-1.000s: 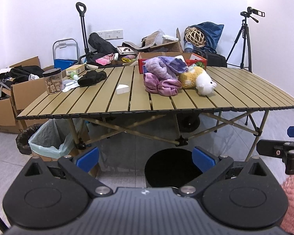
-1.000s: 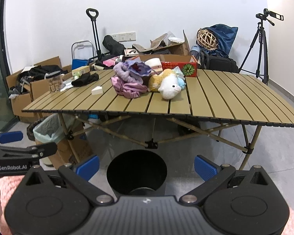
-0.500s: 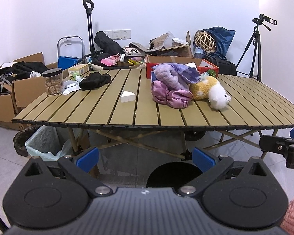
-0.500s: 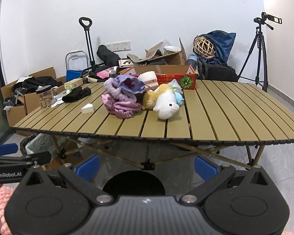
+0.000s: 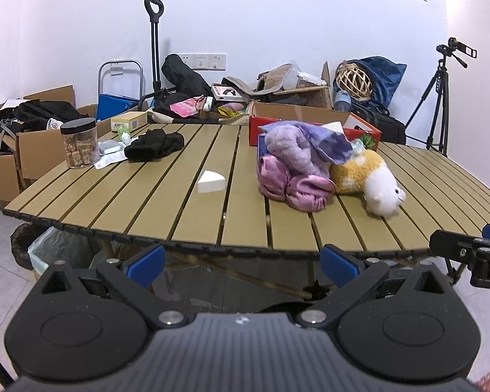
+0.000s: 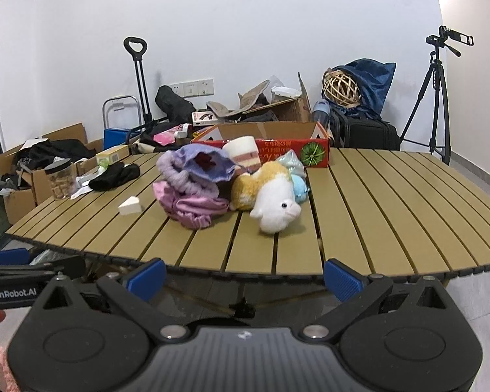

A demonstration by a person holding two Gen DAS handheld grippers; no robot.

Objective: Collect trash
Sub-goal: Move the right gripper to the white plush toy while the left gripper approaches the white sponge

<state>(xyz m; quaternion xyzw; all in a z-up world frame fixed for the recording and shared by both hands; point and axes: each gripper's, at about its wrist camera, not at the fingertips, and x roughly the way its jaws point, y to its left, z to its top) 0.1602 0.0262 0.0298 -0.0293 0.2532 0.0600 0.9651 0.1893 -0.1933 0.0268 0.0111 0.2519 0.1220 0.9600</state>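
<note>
A slatted tan table [image 5: 166, 202] [image 6: 392, 202] carries a white wedge-shaped piece [image 5: 211, 182] [image 6: 130, 206], crumpled white paper [image 5: 109, 160] beside a black cloth [image 5: 155, 143] [image 6: 114, 173], a pile of purple and pink cloths [image 5: 297, 163] [image 6: 192, 183] and a yellow-white plush toy [image 5: 372, 183] [image 6: 271, 202]. My left gripper [image 5: 243, 261] is open and empty, in front of the table's near edge. My right gripper [image 6: 245, 272] is open and empty, also short of the near edge. A black bin is mostly hidden below both grippers.
A clear snack jar [image 5: 79, 142] [image 6: 60, 178] stands at the table's left end. A red cardboard box [image 6: 277, 140] sits at the back. A bag-lined bin [image 5: 58, 248] stands under the left end. Cardboard boxes, a trolley and a tripod [image 6: 437, 98] line the wall.
Both grippers have risen and moved toward the table; the tabletop now sits lower and closer in both views and the black bin has dropped almost out of sight. Jaws stay open.
</note>
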